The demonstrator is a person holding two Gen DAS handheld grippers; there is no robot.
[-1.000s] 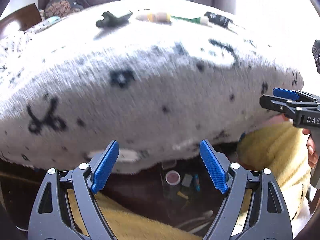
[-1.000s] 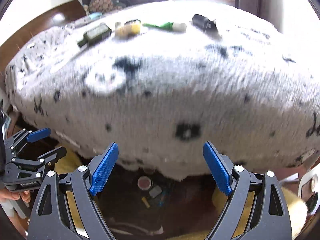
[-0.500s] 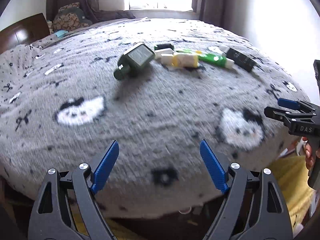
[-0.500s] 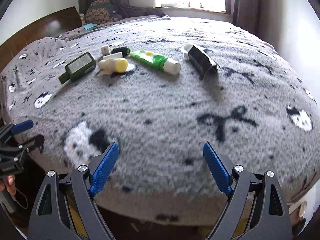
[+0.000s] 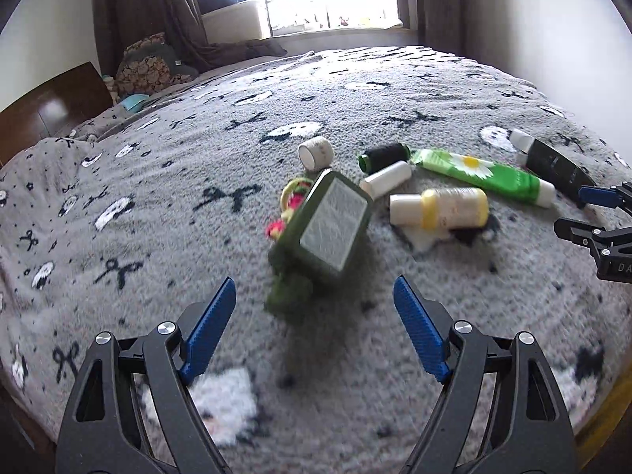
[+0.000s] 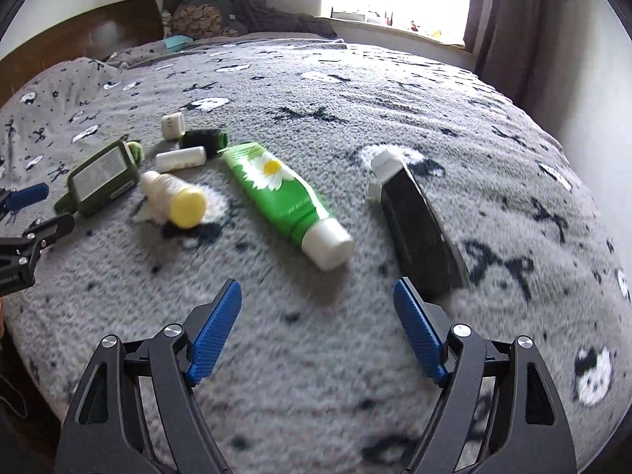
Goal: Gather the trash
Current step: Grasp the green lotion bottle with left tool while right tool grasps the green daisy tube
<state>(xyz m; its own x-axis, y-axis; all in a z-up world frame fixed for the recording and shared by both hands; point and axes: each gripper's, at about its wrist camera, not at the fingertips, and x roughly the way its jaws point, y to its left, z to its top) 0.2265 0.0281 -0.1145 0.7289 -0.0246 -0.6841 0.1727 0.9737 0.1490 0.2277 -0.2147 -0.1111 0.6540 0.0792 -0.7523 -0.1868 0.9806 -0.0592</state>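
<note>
Only the letters "DA" can be read, cut off at the frame edge, on the right gripper (image 5: 592, 213); the bottles' and tubes' labels are too blurred.

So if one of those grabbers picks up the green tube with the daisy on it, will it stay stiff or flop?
The green tube looks like soft plastic, flattened at its crimped end, so it would probably bend or dent when squeezed. Its white cap looks rigid, likely the firmer place to grip. Lying flat on the fuzzy blanket, it seems unlikely to roll.
</note>
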